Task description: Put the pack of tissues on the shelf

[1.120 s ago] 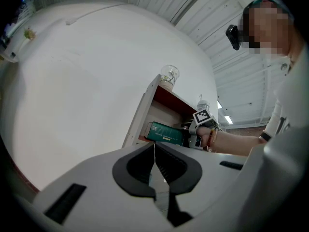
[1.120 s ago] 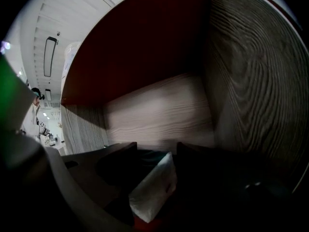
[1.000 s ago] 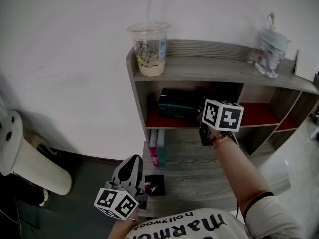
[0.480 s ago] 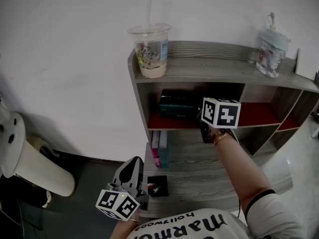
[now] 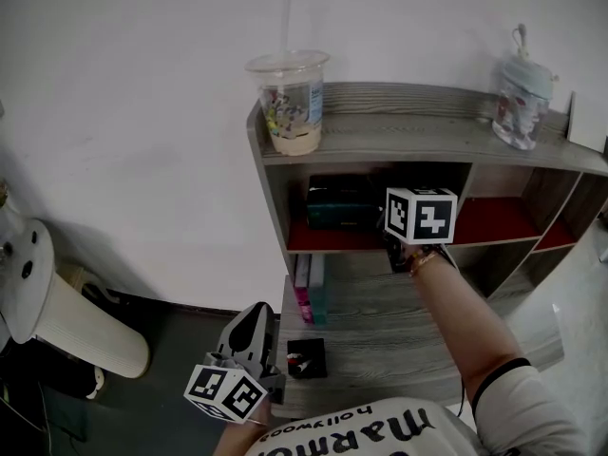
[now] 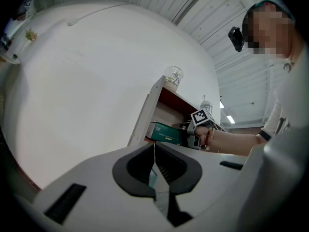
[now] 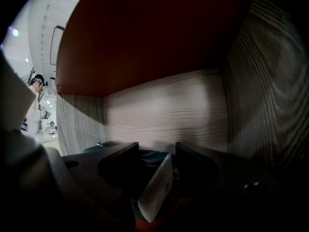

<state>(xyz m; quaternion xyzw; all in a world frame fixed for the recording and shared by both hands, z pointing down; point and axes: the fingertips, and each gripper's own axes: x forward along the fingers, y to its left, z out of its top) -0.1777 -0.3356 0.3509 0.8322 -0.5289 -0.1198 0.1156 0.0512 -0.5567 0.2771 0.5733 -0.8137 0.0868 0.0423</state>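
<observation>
One cup (image 5: 290, 98) atop shelf (image 5: 408, 131), right gripper (image 7: 157, 149) closing on pack of tissues (image 5: 337, 205), left gripper (image 6: 154, 148) closed

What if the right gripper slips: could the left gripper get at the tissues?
Probably yes. The left gripper hangs low, jaws shut, but the shelf front is open; only the right gripper, jaws closing on the tissues, crowds one end.

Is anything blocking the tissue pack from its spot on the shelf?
Nothing visible does: the tissue pack already lies in a red-floored compartment of the shelf, between the closing jaws of the right gripper.
</observation>
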